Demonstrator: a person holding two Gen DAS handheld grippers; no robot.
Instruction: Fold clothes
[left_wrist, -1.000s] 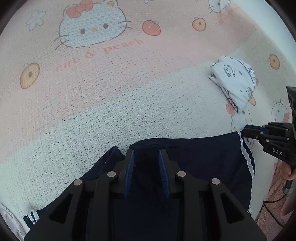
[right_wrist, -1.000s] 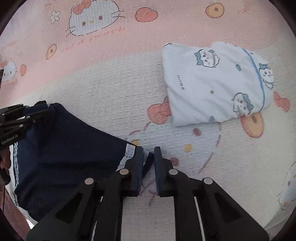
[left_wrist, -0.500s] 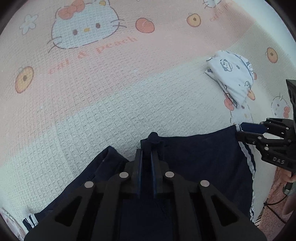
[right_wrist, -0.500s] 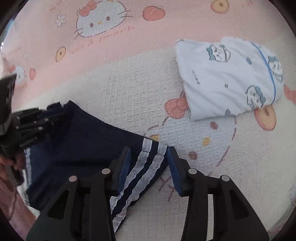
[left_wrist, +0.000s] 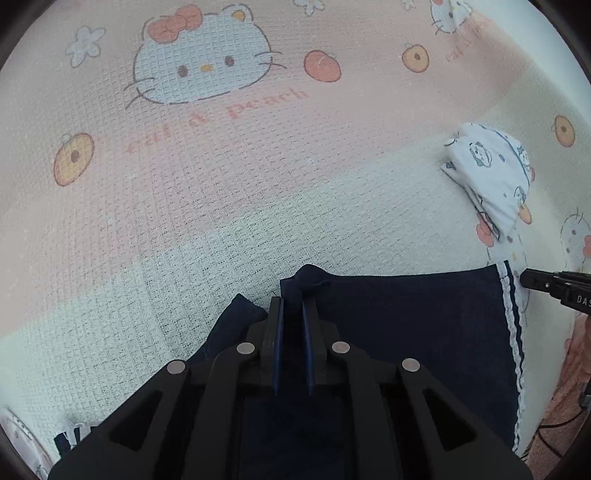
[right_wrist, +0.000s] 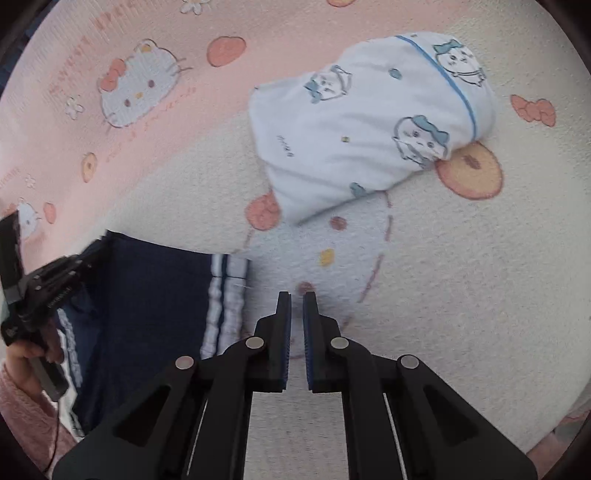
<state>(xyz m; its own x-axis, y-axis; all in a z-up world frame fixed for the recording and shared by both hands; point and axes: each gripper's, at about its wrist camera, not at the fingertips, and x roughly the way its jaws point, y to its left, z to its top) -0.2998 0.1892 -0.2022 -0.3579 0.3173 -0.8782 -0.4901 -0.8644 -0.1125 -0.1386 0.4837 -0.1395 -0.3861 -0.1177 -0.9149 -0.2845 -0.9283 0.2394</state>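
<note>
navy shorts (left_wrist: 424, 325) on cartoon-cat blanket (left_wrist: 221, 192), left gripper (left_wrist: 293, 314) pinching their edge, right gripper (right_wrist: 297, 306) closed, empty.

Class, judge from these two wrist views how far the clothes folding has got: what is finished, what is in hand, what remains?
Done: the white cartoon-print garment lies folded on the blanket. In hand: the left gripper pinches a raised fold of the navy shorts; the right gripper is shut on nothing, beside the white-striped hem. Left: the shorts lie mostly flat, so their folding seems barely begun.
</note>
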